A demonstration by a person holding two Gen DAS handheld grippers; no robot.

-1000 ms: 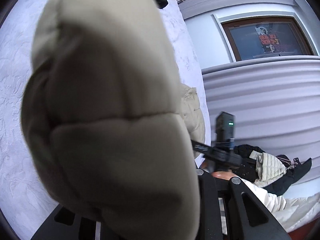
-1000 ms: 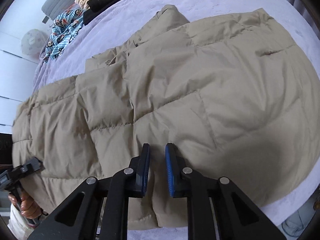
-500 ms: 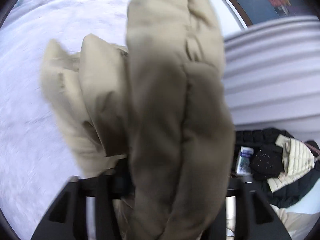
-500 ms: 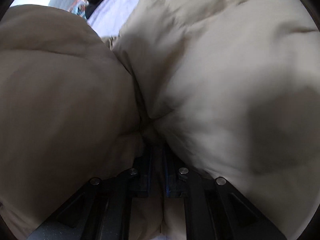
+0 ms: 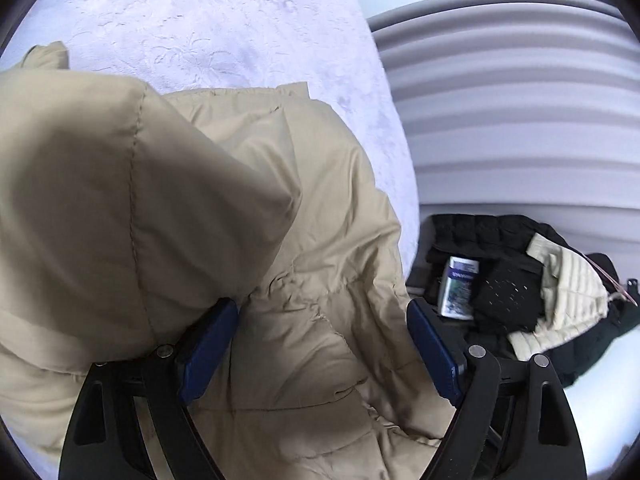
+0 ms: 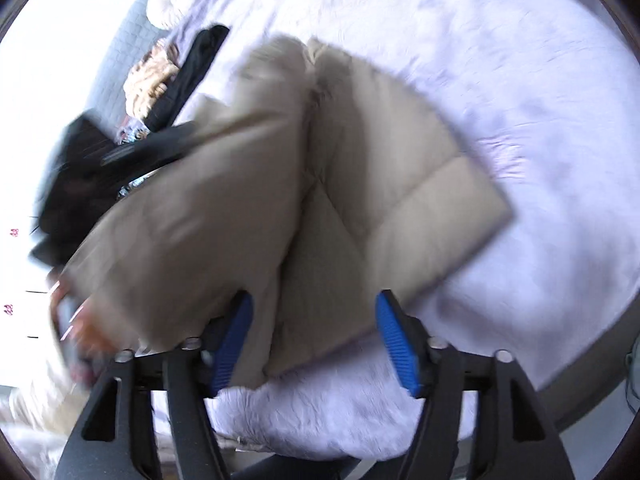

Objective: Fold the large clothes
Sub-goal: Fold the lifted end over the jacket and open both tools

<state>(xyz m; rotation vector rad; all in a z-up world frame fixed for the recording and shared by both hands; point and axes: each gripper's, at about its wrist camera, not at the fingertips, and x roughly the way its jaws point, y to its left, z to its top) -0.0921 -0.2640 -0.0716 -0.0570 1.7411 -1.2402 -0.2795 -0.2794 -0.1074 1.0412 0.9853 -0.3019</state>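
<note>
A beige puffer coat (image 5: pixel 168 216) lies folded over itself on the pale lilac bedspread (image 5: pixel 224 28). My left gripper (image 5: pixel 320 348) is open just above it, with a raised fold of the coat against its left pad. In the right wrist view the coat (image 6: pixel 320 184) lies folded lengthwise on the bed, blurred by motion. My right gripper (image 6: pixel 316 340) is open over the coat's near edge, holding nothing. The left gripper (image 6: pixel 120 168) shows as a dark blur at the coat's left side.
A pile of black and cream jackets (image 5: pixel 536 292) with a small blue box (image 5: pixel 458 288) lies beside the bed under a ribbed grey headboard (image 5: pixel 520 112). Other clothes (image 6: pixel 160 76) and a round cushion (image 6: pixel 172 0) lie at the bed's far left.
Both grippers were shut on the coat and carried its half over. Both have now opened and let go, and the coat lies folded on the bed.
</note>
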